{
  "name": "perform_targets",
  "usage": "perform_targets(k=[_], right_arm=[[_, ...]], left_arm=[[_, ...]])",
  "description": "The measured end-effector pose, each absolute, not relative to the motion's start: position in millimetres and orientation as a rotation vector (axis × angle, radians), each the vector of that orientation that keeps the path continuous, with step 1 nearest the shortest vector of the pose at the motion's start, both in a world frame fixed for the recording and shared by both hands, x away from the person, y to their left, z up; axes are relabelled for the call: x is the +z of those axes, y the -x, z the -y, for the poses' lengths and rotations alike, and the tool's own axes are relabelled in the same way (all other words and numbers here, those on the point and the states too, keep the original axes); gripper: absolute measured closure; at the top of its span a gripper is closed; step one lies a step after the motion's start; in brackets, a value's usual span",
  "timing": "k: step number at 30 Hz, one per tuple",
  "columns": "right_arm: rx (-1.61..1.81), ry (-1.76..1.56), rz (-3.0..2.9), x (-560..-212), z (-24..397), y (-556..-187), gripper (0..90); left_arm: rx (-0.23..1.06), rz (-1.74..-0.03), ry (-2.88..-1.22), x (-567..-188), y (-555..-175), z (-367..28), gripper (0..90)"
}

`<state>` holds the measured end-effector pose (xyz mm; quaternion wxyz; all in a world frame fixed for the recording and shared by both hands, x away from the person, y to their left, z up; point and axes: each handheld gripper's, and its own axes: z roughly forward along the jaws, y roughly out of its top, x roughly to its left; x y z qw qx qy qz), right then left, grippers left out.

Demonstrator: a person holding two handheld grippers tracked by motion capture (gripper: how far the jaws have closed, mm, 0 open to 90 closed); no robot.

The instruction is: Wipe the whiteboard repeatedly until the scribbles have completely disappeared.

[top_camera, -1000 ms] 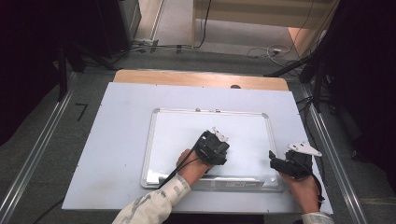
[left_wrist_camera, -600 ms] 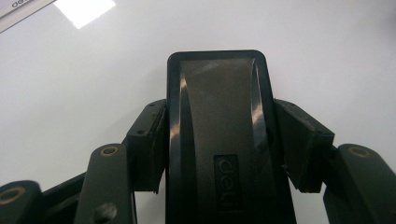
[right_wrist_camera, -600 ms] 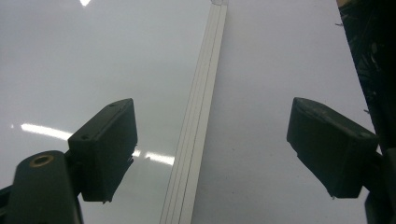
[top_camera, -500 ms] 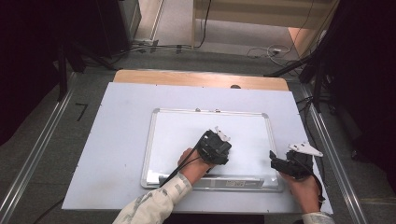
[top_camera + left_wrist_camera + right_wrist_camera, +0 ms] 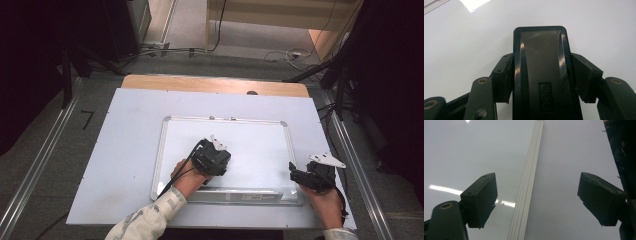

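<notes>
White laminate covers the tabletop point(image 5: 125, 150), and on it, at the middle of the high view, lies a whiteboard point(image 5: 250, 145) in a metal frame, its marker tray along the lower edge. No writing is visible on the board.

Left of centre in the high view, the left gripper point(image 5: 212, 161) rests over the lower part of the board, a sleeved forearm running up to it from the bottom edge. In the left gripper view its jaws are clamped on the two long sides of a black eraser point(image 5: 541, 72), whose moulded back faces the camera with bare white board beyond it. The eraser thus sits low on the board, left of its middle, held flat to the surface as far as I can tell.

At the lower right of the high view, the right gripper point(image 5: 311, 177) sits at the board's lower right corner. In the right gripper view its jaws stand wide with nothing between them, straddling the frame point(image 5: 529, 182), board to the left and tabletop to the right.

Judging by this, the step in hand is wiping the board. The next move calls for steady downward pressure and even strokes across the surface, with the frame kept from sliding, perhaps braced by the right gripper.
</notes>
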<state>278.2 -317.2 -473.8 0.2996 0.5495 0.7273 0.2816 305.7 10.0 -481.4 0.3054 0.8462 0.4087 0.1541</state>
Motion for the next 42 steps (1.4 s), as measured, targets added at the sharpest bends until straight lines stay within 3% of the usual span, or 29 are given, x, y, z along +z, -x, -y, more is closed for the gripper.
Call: perform_targets(k=[17, 42], right_arm=[[0.748, -1.462, -1.930, -473.9, 317.3, -277.9, 14.9], [0.749, -1.452, -1.941, -474.2, 313.4, -280.2, 14.8]], left_arm=[[0.420, -1.150, -2.227, -481.1, -304.6, -52.2, 41.2], [0.437, -1.091, -2.252, -481.4, -320.1, 2.7, 41.4]])
